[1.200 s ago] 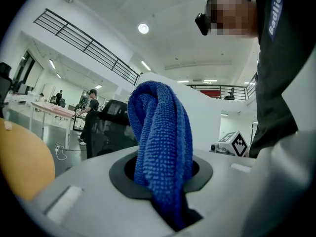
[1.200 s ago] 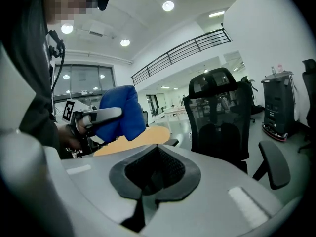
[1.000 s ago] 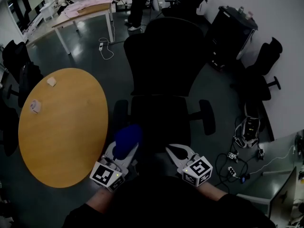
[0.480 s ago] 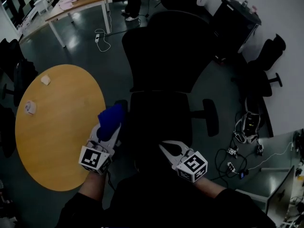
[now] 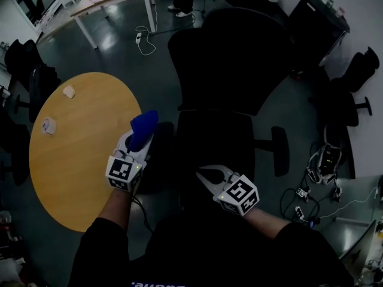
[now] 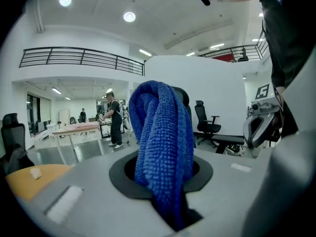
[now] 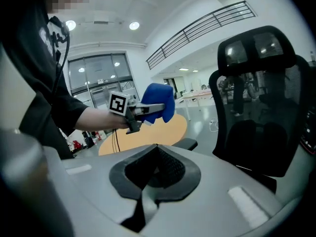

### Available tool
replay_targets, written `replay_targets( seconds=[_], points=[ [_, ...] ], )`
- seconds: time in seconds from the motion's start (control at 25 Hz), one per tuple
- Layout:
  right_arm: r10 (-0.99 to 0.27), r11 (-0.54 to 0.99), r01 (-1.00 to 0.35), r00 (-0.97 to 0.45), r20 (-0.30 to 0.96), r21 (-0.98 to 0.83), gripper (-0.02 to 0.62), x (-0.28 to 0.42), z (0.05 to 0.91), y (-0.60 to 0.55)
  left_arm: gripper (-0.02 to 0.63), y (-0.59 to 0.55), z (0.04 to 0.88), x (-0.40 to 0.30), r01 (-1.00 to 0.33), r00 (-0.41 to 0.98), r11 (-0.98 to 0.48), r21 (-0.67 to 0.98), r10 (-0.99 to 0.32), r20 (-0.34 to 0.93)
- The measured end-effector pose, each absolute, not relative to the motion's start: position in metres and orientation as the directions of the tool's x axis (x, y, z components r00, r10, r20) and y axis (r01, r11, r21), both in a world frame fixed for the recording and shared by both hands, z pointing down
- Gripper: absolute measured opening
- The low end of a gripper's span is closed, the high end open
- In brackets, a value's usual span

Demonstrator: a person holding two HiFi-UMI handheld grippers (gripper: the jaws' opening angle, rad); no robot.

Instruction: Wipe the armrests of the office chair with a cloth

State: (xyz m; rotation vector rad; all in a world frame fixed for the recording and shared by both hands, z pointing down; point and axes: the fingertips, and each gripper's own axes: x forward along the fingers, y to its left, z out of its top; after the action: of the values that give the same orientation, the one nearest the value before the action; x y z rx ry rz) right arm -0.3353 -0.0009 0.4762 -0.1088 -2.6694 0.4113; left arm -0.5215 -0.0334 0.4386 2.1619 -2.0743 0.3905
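Clamps the blue cloth (image 5: 144, 124) bunched between the jaws of the left gripper (image 5: 139, 137), just beside the left armrest (image 5: 163, 133) of the office chair (image 5: 224, 58); contact not clear from here. Best to press the terry flat on the pad, then sweep along its length with a firm grip to avoid slipping. Carries nothing in the right gripper (image 5: 209, 176), jaws pressed together, low over the seat (image 5: 209, 136); could steady a chair likely to swivel. Close on the left, a round wooden surface (image 5: 78, 160) crowding the elbow; far right, the other armrest (image 5: 279, 150) not yet wiped, and cables (image 5: 311, 190) on the floor.
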Motion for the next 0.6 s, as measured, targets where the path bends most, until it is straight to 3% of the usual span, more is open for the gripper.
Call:
replay_targets(
  seconds=[0.24,0.6],
  points=[
    [0.294,0.933,0.133,-0.815,0.499,-0.334,0.005,-0.355,0.514,0.038,0.11,-0.063,0.495,-0.548,-0.99,0.069,-0.112,-0.083,-0.912,0.405],
    [0.353,0.917,0.152,-0.74,0.572,-0.37,0.005,-0.375,0.566,0.062,0.109,-0.089,0.585,-0.575,-0.975,0.108,-0.202,-0.094,-0.798,0.593]
  ],
)
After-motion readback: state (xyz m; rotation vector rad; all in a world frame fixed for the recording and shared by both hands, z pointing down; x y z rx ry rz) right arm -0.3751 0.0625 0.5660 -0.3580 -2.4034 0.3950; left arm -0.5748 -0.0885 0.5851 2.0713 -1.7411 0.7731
